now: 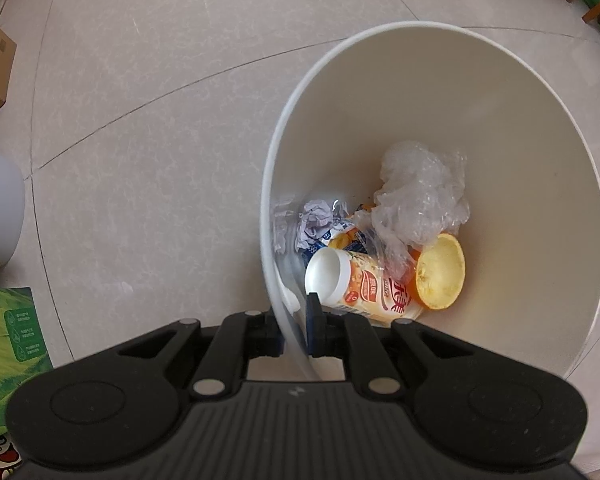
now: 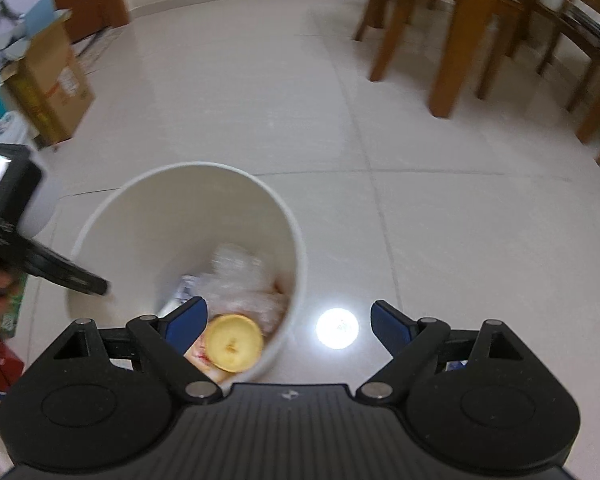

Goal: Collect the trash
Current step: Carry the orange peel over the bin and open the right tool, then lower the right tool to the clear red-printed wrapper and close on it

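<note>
Both busy: left hand-held gripper [image 1: 296, 328] clamped on bin [image 1: 500, 92] rim at six o'clock; right hand-held gripper [image 2: 288, 320] apart, empty above orange peel [image 2: 234, 343]; next, seek floor trash

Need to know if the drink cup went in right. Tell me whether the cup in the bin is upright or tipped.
Tipped. The cup lies on its side at the bottom of the bin, white end facing sideways, beside the orange peel.
</note>
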Demonstrator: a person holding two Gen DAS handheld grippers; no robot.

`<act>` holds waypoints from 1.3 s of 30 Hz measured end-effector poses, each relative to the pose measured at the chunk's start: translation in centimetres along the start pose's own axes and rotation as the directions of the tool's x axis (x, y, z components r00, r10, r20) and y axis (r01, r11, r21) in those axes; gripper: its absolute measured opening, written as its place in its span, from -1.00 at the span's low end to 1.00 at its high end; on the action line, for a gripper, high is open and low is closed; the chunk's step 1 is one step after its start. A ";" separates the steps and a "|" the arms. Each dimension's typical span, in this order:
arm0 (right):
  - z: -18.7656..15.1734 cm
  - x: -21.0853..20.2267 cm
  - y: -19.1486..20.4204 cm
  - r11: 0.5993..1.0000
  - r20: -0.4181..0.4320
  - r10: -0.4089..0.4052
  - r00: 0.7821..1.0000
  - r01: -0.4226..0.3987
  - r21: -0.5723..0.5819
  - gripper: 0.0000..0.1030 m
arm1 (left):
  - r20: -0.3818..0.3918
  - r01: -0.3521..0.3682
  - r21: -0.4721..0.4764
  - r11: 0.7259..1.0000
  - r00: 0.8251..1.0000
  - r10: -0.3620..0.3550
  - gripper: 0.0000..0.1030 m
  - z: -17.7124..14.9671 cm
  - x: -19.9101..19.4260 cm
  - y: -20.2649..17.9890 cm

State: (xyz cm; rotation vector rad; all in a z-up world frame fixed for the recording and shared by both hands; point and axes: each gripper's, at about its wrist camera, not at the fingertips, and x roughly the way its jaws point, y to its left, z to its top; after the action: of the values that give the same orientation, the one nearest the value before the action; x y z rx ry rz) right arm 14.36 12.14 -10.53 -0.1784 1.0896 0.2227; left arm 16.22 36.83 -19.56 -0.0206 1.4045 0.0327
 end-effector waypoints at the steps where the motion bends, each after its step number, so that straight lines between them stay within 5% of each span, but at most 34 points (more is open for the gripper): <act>1: -0.5 0.1 -0.8 1.000 -0.004 -0.010 1.000 0.010 0.019 0.78 | 0.000 0.000 0.000 1.000 1.000 0.000 -0.84 0.0 0.0 0.0; 12: -8.1 4.3 -8.8 0.950 -0.052 -0.154 0.987 0.163 0.268 0.81 | -0.001 -0.009 0.005 1.000 1.000 0.009 -0.84 0.0 0.0 -0.2; 19: -12.0 7.5 -12.3 0.871 -0.154 -0.204 0.967 0.251 0.422 0.81 | -0.003 -0.006 0.002 1.000 1.000 0.006 -0.84 0.0 -0.1 0.0; 39: -19.2 15.1 -16.7 0.731 -0.323 -0.155 0.934 0.328 0.599 0.81 | -0.001 0.004 0.006 1.000 1.000 -0.004 -0.83 -0.1 -0.1 0.0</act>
State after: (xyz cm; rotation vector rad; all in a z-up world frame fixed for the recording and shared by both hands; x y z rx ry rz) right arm 9.08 -7.37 -32.09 0.2851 1.3249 -0.4388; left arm 16.13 36.85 -19.43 -0.0183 1.4057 0.0249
